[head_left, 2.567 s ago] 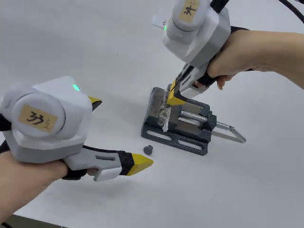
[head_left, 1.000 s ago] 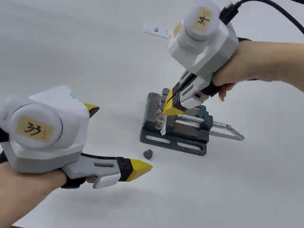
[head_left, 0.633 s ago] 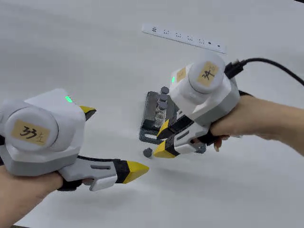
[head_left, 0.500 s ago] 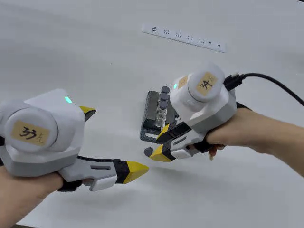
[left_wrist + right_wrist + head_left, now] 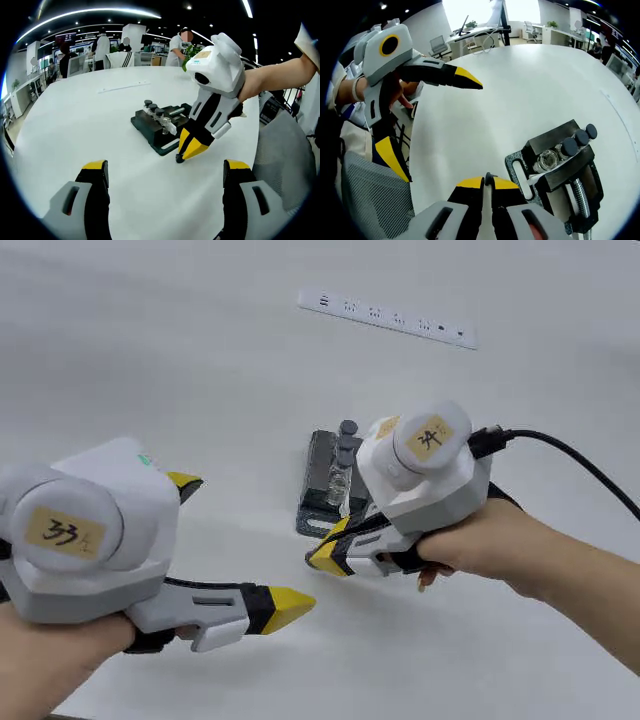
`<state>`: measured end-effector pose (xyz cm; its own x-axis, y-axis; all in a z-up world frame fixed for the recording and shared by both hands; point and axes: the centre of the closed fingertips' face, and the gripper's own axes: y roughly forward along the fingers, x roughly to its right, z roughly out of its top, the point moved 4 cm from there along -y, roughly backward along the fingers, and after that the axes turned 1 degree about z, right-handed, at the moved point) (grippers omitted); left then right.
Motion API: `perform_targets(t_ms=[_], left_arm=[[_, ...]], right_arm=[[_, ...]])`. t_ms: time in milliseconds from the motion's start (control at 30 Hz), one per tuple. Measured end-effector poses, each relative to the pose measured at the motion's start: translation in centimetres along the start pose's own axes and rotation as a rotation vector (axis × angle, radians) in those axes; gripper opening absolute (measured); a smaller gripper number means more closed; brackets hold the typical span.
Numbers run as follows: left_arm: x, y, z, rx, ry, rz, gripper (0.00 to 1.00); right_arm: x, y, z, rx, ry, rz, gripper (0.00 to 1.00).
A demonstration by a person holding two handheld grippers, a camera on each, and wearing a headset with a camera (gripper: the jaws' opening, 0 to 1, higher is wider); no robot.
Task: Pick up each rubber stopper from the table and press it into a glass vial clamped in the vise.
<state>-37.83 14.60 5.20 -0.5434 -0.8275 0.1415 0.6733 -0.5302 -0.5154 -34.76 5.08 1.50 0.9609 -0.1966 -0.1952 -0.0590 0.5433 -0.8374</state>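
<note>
Up close, at the lower left of the head view, the left gripper [image 5: 242,543] is held in a hand above the white table [image 5: 150,360], its yellow-tipped jaws spread wide with nothing between them. Just beyond it, the right gripper [image 5: 322,558] angles down toward the tabletop in front of the vise [image 5: 318,465], its jaws pressed together. In the left gripper view a small dark rubber stopper [image 5: 178,159] sits at the very tips, apparently pinched between them, though it is too small to tell whether it has left the surface. The black vise stands just behind the right gripper's tips and clamps a short row of glass vials. In the right gripper view the vial nearest that gripper [image 5: 547,161] is open at the top, while those behind it carry dark stoppers [image 5: 568,146]. A black cable [image 5: 580,465] trails from the right gripper's body toward the right edge. Farther back on the table, well apart from the vise, lies a white power strip [image 5: 388,318]. Several people stand at the far side of the room in the left gripper view.
</note>
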Motion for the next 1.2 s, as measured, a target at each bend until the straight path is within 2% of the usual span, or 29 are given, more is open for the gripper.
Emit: perform_targets(t_ms=[200, 300, 467, 533, 633, 700, 800, 933, 1067, 1200], left_arm=[[0.1, 0.0, 0.1, -0.003, 0.004, -0.004, 0.94], [0.2, -0.1, 0.4, 0.013, 0.025, 0.001, 0.92], [0.5, -0.1, 0.4, 0.015, 0.024, -0.008, 0.92], [0.6, -0.2, 0.5, 0.017, 0.027, -0.010, 0.92], [0.8, -0.3, 0.7, 0.023, 0.034, -0.012, 0.92], [0.9, -0.3, 0.8, 0.027, 0.043, -0.021, 0.92], [1.1, -0.5, 1.3, 0.035, 0.061, -0.025, 0.91], [1.4, -0.8, 2.2, 0.080, 0.067, -0.038, 0.86], [1.7, -1.0, 2.9, 0.119, 0.075, -0.048, 0.78], [1.8, -1.1, 3.6, 0.166, 0.092, -0.040, 0.69]], right_arm=[[0.4, 0.1, 0.1, -0.001, 0.009, -0.011, 0.00], [0.4, 0.1, 0.0, 0.017, 0.029, -0.020, 0.00], [0.2, -0.2, -0.6, 0.094, 0.193, -0.003, 0.00], [0.0, -0.6, -0.5, 0.141, 0.270, 0.033, 0.00], [0.3, -1.5, -0.4, 0.202, 0.336, 0.034, 0.00], [0.4, -2.4, -0.2, 0.260, 0.441, 0.055, 0.00], [0.7, -3.8, 0.1, 0.345, 0.553, 0.094, 0.00], [0.5, -5.8, 0.4, 0.453, 0.704, 0.176, 0.00], [-0.2, -7.5, 0.7, 0.526, 0.781, 0.222, 0.00], [-1.0, -9.0, 1.3, 0.612, 0.896, 0.292, 0.00]])
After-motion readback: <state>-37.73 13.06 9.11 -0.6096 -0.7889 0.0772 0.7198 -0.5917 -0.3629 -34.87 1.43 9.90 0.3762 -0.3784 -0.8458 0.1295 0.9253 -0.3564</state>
